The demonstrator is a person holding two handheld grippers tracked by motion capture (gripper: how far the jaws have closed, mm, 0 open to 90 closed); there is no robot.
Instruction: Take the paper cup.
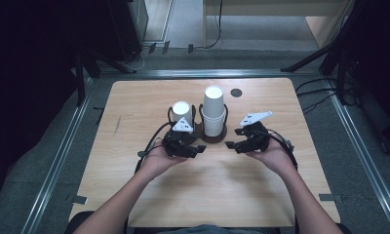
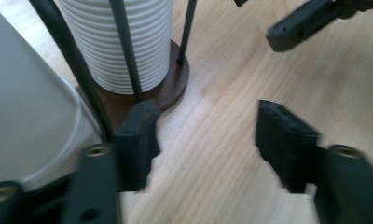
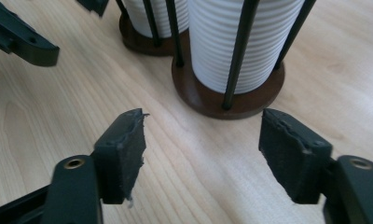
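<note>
Nearest the person, the left gripper (image 1: 199, 149) and right gripper (image 1: 230, 145) hover low over the desk (image 1: 134, 102), jaws spread, holding nothing. Just beyond stand two paper cup stacks (image 1: 214, 111) in a wire-framed holder (image 1: 213, 136).

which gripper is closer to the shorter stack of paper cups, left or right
Left. The left gripper sits just in front of the shorter cup stack, jaws open. The right gripper is farther off, in front of the taller cup stack.
</note>
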